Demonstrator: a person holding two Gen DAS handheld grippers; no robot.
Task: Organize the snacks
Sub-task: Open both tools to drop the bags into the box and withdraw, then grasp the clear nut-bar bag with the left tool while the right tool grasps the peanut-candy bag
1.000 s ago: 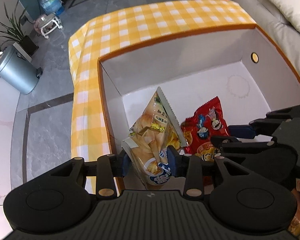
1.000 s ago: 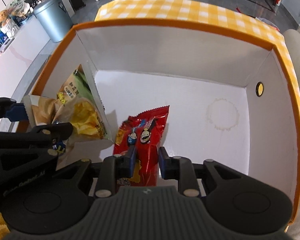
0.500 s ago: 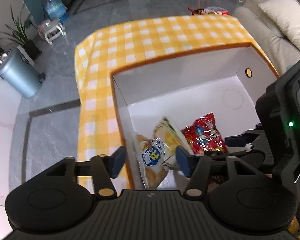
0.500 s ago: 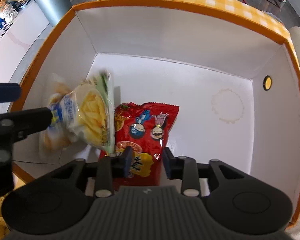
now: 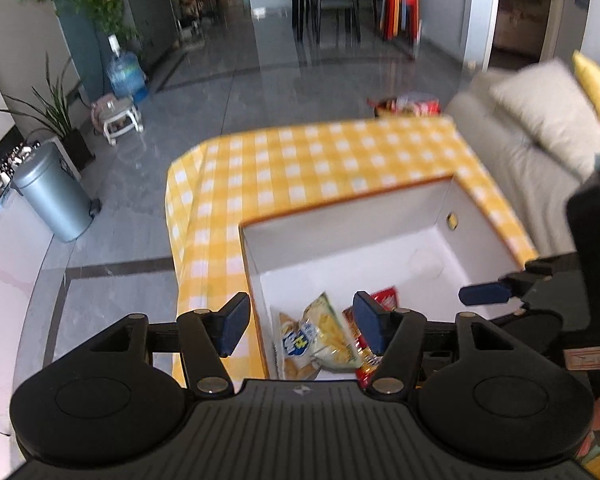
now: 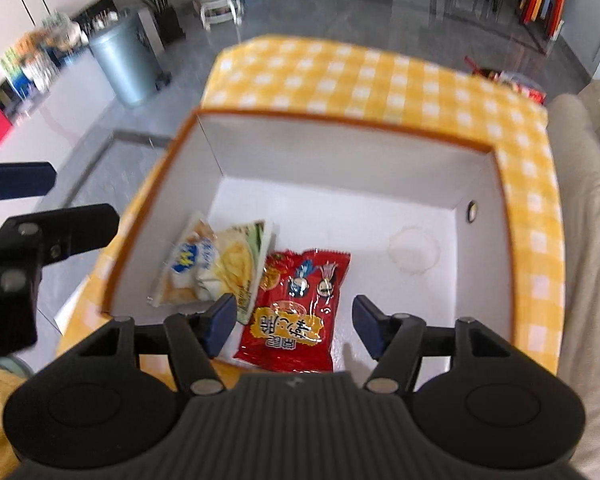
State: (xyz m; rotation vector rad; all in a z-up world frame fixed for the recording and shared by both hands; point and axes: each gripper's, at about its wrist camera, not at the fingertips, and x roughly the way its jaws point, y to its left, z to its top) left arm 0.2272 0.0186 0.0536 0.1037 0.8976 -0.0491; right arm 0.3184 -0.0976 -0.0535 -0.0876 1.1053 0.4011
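Observation:
A yellow chip bag [image 6: 216, 266] and a red snack bag [image 6: 298, 312] lie side by side on the floor of a white box with an orange rim [image 6: 340, 125]. Both bags also show in the left wrist view: the yellow one [image 5: 320, 338] and the red one [image 5: 384, 298] behind my finger. My left gripper [image 5: 300, 326] is open and empty, raised above the box's left wall. My right gripper [image 6: 294, 324] is open and empty, raised above the red bag near the box's front edge.
The box sits on a yellow checked cloth [image 6: 380, 76]. A grey bin [image 5: 54, 196], a plant [image 5: 56, 116] and a water jug [image 5: 124, 74] stand on the floor to the left. A sofa with cushions [image 5: 540, 120] is at the right. More snacks [image 5: 412, 106] lie beyond the table.
Both grippers opened and let go of their bags, the left first. The bags dropped flat onto the box floor. Both grippers rose and pulled back from the box.

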